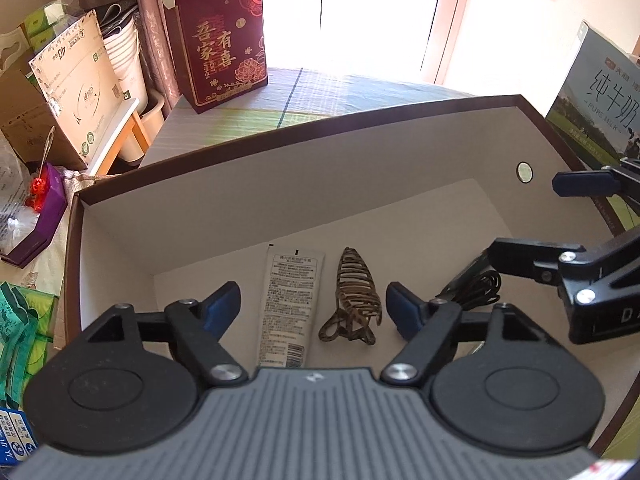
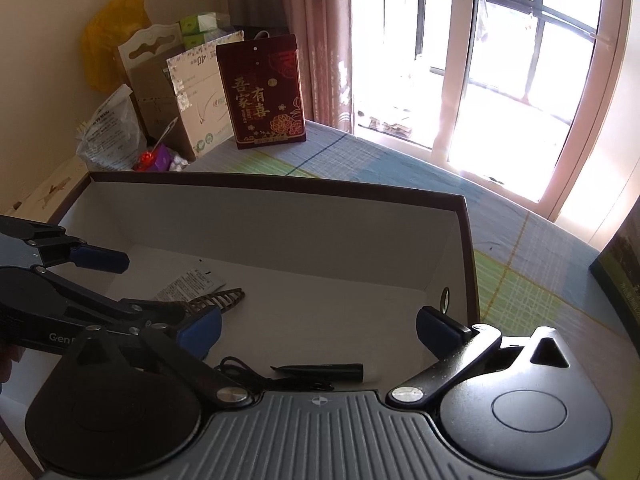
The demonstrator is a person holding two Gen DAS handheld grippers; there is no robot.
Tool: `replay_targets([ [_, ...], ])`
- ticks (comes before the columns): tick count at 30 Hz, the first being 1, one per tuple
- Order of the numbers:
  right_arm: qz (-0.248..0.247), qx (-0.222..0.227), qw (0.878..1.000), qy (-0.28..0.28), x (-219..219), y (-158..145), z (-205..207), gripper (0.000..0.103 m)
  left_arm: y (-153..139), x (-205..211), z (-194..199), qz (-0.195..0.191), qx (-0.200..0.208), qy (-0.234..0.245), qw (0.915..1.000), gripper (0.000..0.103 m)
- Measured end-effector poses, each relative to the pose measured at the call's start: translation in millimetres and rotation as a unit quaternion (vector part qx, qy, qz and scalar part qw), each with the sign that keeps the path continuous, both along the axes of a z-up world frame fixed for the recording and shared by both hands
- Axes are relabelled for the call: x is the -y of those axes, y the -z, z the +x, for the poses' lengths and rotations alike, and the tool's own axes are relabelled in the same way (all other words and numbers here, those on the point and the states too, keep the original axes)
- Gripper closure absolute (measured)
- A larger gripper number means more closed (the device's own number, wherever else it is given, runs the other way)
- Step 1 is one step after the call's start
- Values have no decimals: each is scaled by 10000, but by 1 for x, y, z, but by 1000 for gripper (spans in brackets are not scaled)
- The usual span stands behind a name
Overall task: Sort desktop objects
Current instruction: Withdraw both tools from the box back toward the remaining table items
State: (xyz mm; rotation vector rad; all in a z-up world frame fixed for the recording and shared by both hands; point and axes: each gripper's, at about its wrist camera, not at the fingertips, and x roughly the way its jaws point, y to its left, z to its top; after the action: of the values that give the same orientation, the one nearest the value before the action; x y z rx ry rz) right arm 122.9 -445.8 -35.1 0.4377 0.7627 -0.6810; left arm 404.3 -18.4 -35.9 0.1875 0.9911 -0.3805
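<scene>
Both grippers hang over an open white-lined box with a dark brown rim. On its floor lie a white sachet, a brown hair claw clip and a black item with a coiled black cord. My left gripper is open and empty, with the sachet and clip lying between its fingers. My right gripper is open and empty above the black item and cord. The sachet and clip show behind the left gripper's fingers.
A dark red gift box stands on the checked cloth behind the box. A milk carton stands at the right. Cardboard boxes, green packets and a purple box crowd the left.
</scene>
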Motion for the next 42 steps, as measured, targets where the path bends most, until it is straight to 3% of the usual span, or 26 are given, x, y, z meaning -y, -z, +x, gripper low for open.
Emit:
replay_targets([
  [14,98,174,9998,66,-26,-9,-25,2,-15,-5,-25,-107,87,-58,9999,15],
  [31,55,273,9996,47,-52,-25,-35,2,-43,-19,-54,-172,342,-111,9992,15],
  [42,-115,348,9992,134,-80,-34,-55,2,-62,-29,-94,-201,635,-102,9977,15],
])
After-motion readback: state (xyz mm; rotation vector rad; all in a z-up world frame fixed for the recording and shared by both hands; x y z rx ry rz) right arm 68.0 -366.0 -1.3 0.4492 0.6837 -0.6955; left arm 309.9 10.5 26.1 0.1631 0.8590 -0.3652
